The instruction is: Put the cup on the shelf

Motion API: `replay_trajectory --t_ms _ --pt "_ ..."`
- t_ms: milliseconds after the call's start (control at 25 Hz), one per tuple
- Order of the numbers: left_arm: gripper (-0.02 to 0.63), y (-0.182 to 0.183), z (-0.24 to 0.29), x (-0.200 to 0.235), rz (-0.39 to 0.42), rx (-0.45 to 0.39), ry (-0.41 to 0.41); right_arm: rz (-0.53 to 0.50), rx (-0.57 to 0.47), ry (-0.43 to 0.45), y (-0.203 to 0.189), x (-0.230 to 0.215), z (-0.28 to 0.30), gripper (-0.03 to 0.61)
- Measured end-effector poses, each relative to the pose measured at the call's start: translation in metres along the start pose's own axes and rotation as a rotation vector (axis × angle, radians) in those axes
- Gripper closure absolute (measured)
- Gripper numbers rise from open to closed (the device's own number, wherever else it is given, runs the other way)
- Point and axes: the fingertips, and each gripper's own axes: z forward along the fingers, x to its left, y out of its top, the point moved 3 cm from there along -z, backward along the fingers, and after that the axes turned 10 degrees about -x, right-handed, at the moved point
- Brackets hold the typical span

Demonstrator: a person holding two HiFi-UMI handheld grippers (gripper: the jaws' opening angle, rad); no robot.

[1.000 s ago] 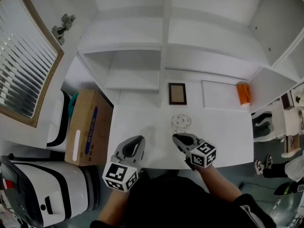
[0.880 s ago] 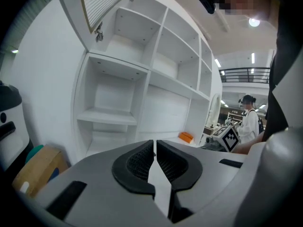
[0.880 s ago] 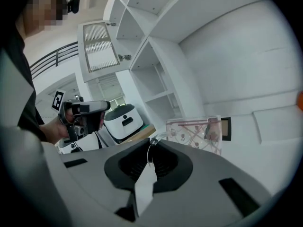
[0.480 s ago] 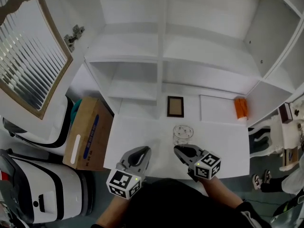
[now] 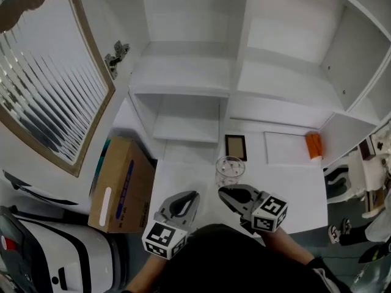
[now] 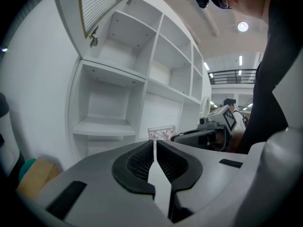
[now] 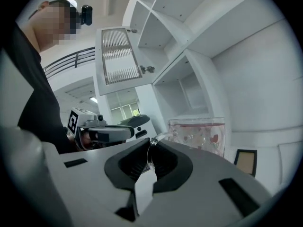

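1. Since a second earlier, the right gripper (image 5: pixel 227 193) had reached the cup (image 5: pixel 230 171) and clamped its handle.
2. The cup was near the table's (image 5: pixel 293 191) back edge.
3. The left gripper (image 5: pixel 190 198), jaws together and empty, hovered over the front edge.

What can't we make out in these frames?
- Base of the cup, and whether it's lifted: the right gripper covers it in the head view, and that gripper's own body covers it in the right gripper view.
- What the orange thing is: too small in the head view.
- What the small frame holds: too small in the head view.
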Motion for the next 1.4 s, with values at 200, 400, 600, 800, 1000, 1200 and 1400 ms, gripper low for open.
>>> replay_trajectory --t_ms 200,400,600,800,1000,1200,1400 --pt "0.584 0.006 -0.009 0.029 0.031 0.007 0.001 -0.060 0.004 0.049 0.024 0.015 0.032 0.557" --pt "0.584 0.018 -0.010 0.050 0.041 -0.011 -0.010 -0.086 -0.022 0.082 0.052 0.031 0.057 0.557" --pt "0.584 0.024 -0.003 0.048 0.049 -0.020 -0.050 -0.147 -0.065 0.140 0.089 0.054 0.082 0.557" --pt "0.584 0.029 0.000 0.047 0.052 -0.039 -0.056 -0.218 -0.101 0.203 0.135 0.072 0.093 0.557" --pt "0.584 0.023 -0.001 0.042 0.031 -0.036 -0.047 -0.272 -0.126 0.227 0.177 0.077 0.100 0.556" --pt "0.584 0.022 -0.005 0.041 0.030 -0.034 -0.026 -0.316 -0.118 0.267 0.207 0.087 0.103 0.557" --pt "0.584 0.023 -0.007 0.036 0.023 -0.036 -0.021 -0.353 -0.107 0.310 0.227 0.094 0.110 0.555"
